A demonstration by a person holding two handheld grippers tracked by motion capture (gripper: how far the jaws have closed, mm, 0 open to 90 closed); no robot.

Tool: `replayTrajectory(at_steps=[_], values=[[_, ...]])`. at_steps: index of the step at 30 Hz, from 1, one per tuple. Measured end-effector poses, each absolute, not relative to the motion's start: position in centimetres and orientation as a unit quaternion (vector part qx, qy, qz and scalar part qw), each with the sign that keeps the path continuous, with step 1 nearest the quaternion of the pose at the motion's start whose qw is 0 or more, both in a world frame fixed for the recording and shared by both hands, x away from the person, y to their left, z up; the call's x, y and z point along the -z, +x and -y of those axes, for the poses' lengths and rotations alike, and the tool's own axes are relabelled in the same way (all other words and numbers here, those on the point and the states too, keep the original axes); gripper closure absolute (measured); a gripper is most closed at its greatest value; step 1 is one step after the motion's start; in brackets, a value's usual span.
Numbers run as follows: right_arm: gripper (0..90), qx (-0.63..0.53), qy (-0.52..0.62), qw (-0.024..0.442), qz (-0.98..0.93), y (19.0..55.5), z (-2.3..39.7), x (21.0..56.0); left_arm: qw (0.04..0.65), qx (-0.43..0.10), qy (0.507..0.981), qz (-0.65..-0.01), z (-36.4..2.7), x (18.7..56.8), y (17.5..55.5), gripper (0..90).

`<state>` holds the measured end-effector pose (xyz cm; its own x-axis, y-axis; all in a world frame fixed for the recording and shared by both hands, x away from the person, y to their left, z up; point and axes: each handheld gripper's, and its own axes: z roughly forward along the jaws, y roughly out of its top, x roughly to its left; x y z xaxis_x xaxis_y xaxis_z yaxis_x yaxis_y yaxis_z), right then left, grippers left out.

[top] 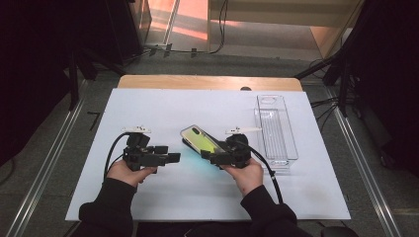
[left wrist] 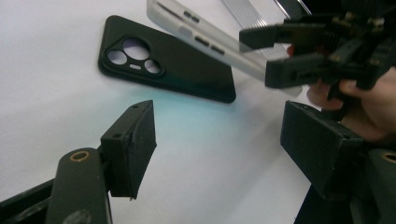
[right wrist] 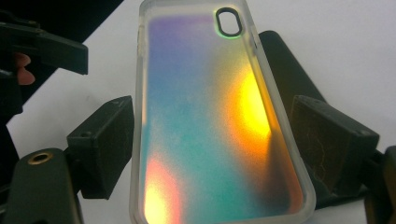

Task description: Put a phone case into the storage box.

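Right gripper [top: 210,157] jaws clamped on iridescent phone case [top: 200,139], held tilted above black phone case [left wrist: 163,65] on table [top: 148,106]. Edge-only grip: case may pivot, slip. Left gripper [top: 174,158] wide open, empty, close by — collision risk.

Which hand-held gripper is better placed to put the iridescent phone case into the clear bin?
Right. The right hand-held gripper already grips the iridescent phone case, lifted off the table, and is nearer the clear bin. The left hand-held gripper is open, empty and farther away.
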<state>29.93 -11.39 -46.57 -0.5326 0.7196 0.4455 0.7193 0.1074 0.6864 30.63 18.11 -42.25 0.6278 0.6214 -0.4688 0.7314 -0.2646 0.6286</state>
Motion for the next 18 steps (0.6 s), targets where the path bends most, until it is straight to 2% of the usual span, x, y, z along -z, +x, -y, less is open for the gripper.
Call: replayTrajectory(at_steps=[18], values=[[14.7,-0.512,0.542,0.003,-0.667,27.9,11.0,48.7,0.429,0.05,0.785,-0.444,-16.8,41.3,32.0,26.9]])
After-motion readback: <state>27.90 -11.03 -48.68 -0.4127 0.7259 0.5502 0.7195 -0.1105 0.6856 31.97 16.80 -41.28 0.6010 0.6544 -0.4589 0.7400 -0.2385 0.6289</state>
